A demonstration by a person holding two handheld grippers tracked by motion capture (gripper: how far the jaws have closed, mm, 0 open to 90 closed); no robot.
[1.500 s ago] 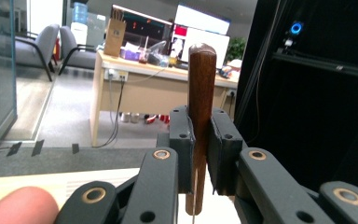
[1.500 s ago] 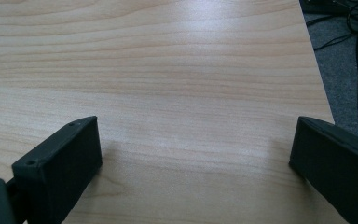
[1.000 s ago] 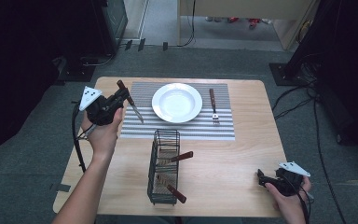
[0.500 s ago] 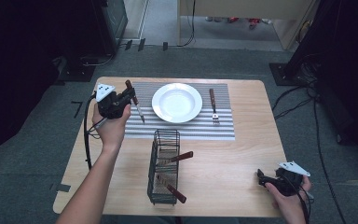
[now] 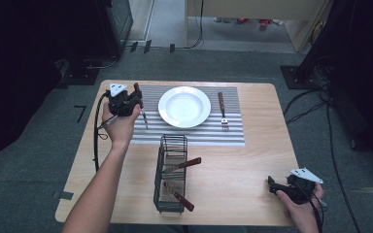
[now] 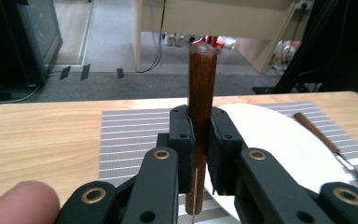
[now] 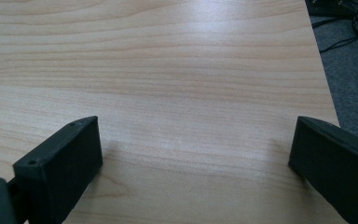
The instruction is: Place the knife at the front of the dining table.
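Clamping a wooden-handled knife [image 6: 200,93] upright, left claw [image 6: 200,140] beside plate [image 5: 184,107], right claw [image 7: 196,154] wide open (holding nothing)

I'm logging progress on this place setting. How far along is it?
Done: the plate sits on the striped mat, with a fork laid to its right. In hand: the left gripper clamps a wooden-handled knife over the mat's left side. Left: two utensils remain in the wire caddy; the right gripper waits open.
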